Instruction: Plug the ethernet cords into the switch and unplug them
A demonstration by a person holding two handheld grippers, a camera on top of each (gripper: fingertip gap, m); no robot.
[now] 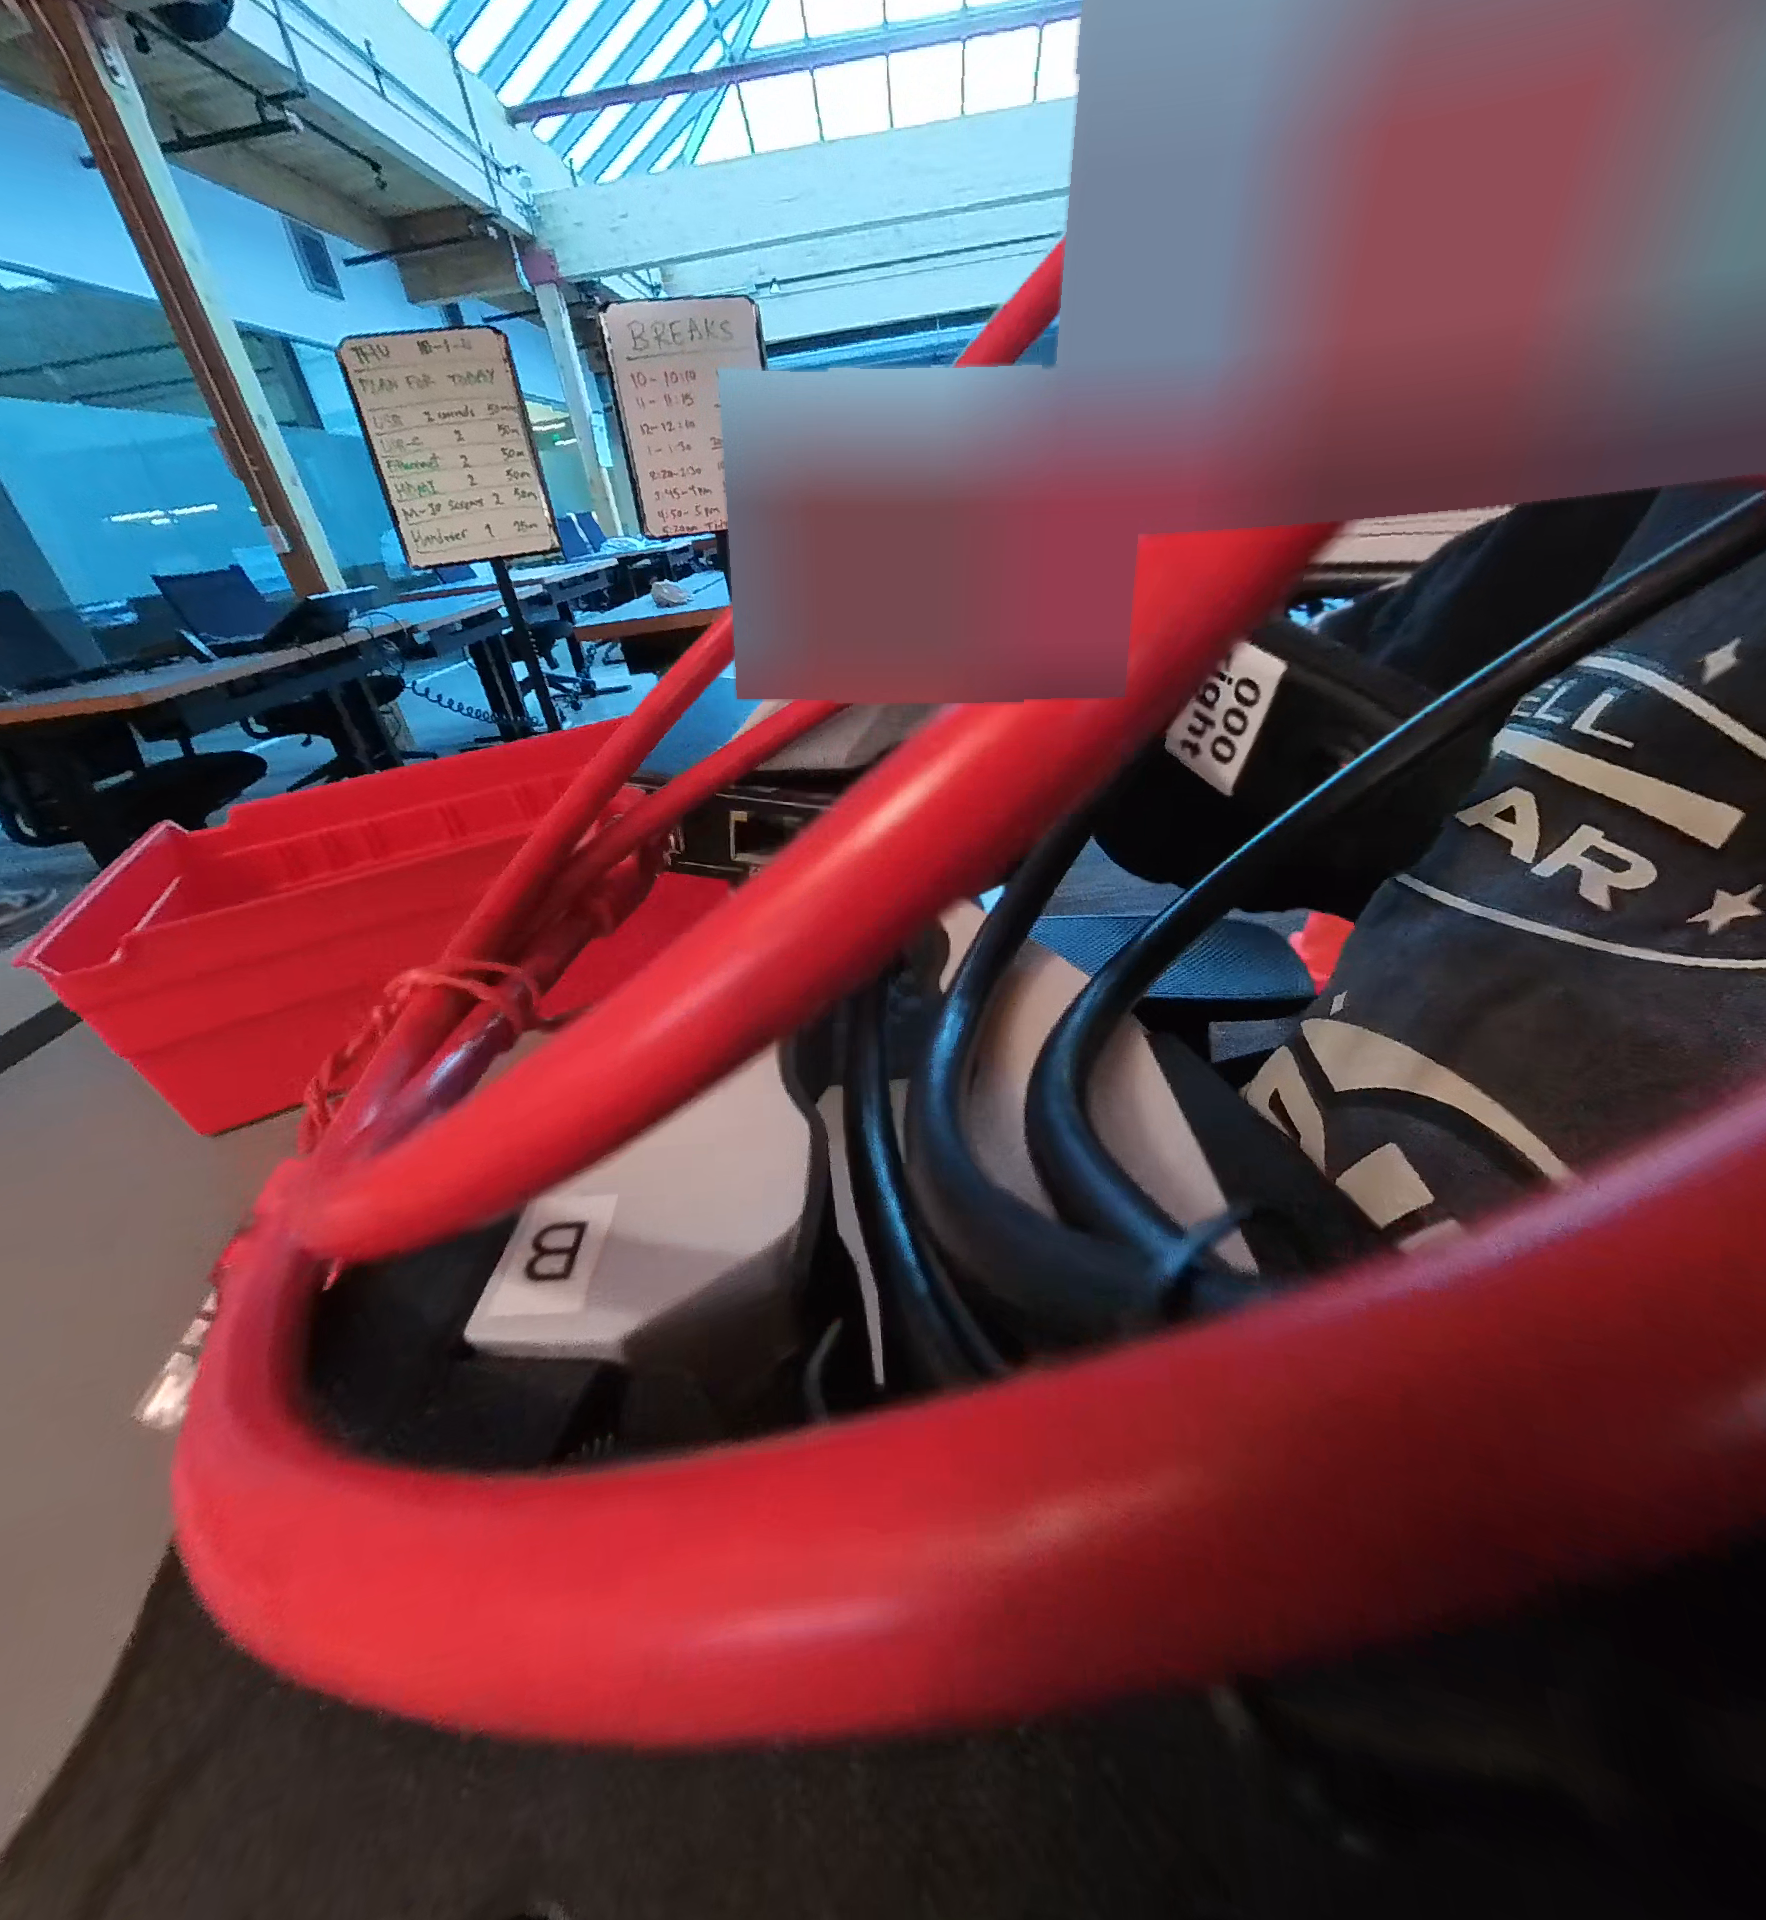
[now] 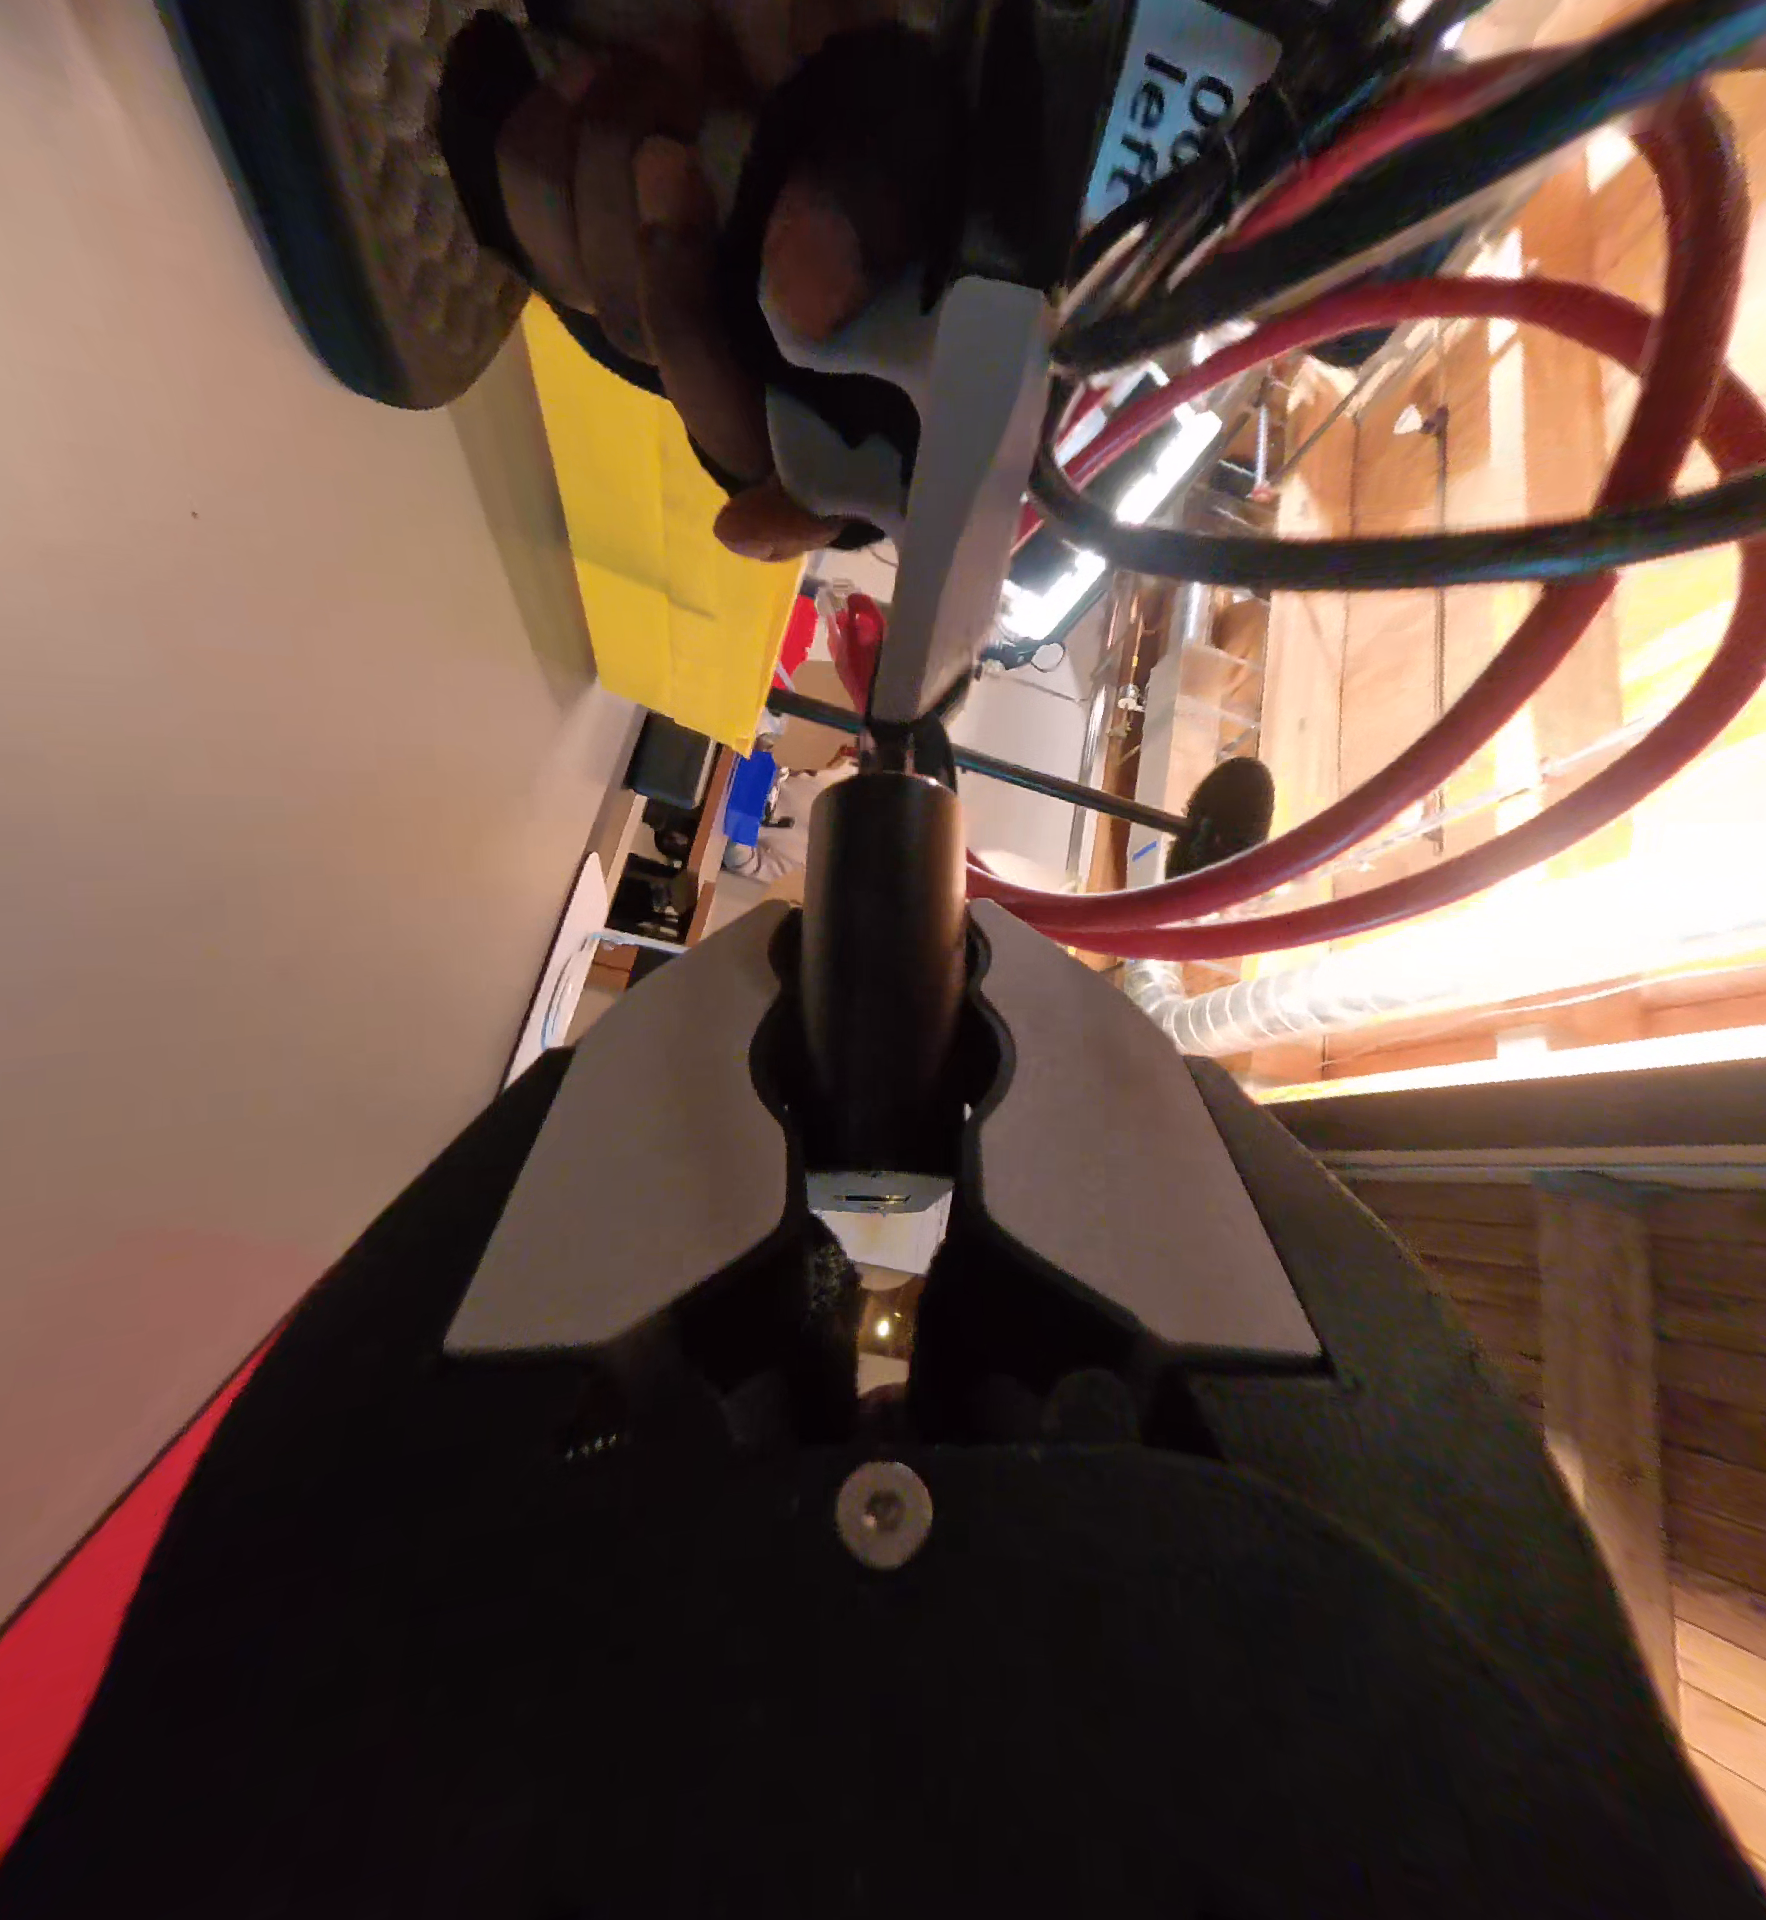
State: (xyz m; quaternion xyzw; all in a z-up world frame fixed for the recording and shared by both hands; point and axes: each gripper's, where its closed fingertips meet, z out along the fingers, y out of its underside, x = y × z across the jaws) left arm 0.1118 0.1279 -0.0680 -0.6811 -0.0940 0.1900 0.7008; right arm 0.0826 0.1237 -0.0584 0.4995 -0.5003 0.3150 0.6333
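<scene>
Pale grey table top to the left of the left jaws, red plastic bin resting on it ahead-left, yellow bin on the same pale surface ahead-left of the right jaws.

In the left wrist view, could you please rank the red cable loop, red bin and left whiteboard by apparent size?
1. red cable loop, inflated by nearness to the camera
2. red bin
3. left whiteboard, far off
</scene>
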